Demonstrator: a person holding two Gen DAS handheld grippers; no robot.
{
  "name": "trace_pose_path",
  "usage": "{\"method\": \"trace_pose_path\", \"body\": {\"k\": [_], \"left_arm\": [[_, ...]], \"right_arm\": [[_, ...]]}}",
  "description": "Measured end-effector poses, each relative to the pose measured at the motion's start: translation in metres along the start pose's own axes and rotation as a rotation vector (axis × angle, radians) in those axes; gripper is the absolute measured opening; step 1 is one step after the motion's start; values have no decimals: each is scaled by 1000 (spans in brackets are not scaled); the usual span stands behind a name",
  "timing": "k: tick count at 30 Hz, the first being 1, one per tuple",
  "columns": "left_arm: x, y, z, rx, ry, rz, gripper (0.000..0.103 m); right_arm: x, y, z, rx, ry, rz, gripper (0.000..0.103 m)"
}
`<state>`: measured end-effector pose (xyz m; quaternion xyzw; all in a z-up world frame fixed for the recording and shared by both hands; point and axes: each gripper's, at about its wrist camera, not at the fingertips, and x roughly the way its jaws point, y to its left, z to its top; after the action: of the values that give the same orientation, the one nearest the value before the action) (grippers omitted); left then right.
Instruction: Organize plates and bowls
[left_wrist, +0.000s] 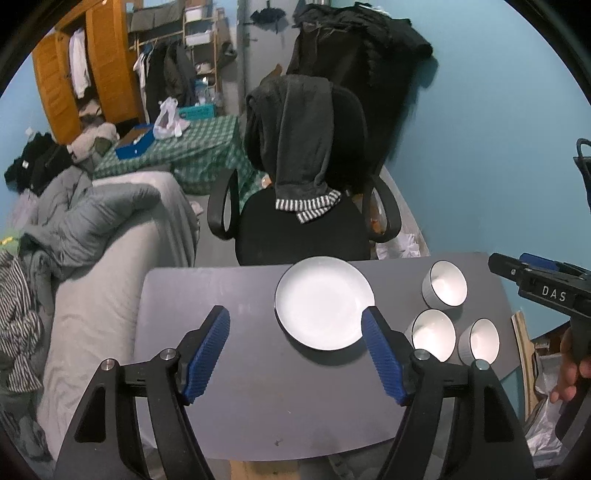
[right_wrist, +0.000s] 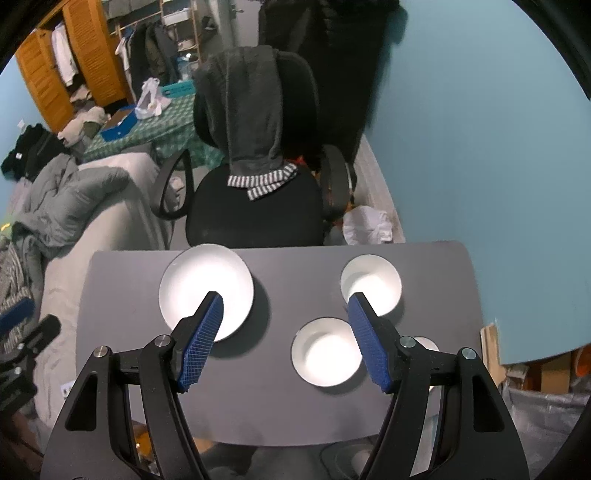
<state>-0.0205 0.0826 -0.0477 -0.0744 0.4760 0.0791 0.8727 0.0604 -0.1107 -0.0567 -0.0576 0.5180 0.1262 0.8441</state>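
Left wrist view: the left hand-held gripper (left_wrist: 295, 332) hangs above the grey bench (left_wrist: 229, 406), jaws spread wide with nothing between the blue pads (left_wrist: 207, 354). The white plate (left_wrist: 321, 302) lies at the bench's far edge, before the black office chair (left_wrist: 303, 221). Three white bowls (left_wrist: 445, 282) (left_wrist: 434, 332) (left_wrist: 480, 339) cluster right of the plate, apart from it. The right hand-held gripper (left_wrist: 517, 269) enters at the right.

Right wrist view: the right hand-held gripper (right_wrist: 286, 314) hovers over the bench (right_wrist: 258, 406), jaws parted, holding nothing. The plate (right_wrist: 199, 280) sits left; bowls (right_wrist: 369, 280) (right_wrist: 325, 354) lie right of the plate, a third mostly hidden behind the right finger.
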Motion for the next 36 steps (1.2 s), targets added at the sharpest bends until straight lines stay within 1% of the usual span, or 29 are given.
{"method": "trace_pose_path", "body": {"k": [9, 18, 22, 25, 28, 36], "left_arm": [[-19, -3, 5, 19, -31, -39, 75], [-20, -19, 6, 64, -25, -75, 75], [-19, -33, 8, 96, -13, -105, 75], [-19, -49, 10, 136, -18, -124, 75], [-21, -65, 12, 173, -30, -153, 75], [-21, -105, 16, 272, -22, -226, 75]], "right_arm": [[-23, -15, -11, 60, -43, -33, 69], [-44, -26, -22, 98, -77, -65, 69], [-48, -36, -27, 130, -79, -70, 69], [-50, -43, -33, 145, -80, -104, 69], [-53, -51, -39, 169, -74, -115, 69], [-65, -74, -58, 241, -59, -163, 69]]}}
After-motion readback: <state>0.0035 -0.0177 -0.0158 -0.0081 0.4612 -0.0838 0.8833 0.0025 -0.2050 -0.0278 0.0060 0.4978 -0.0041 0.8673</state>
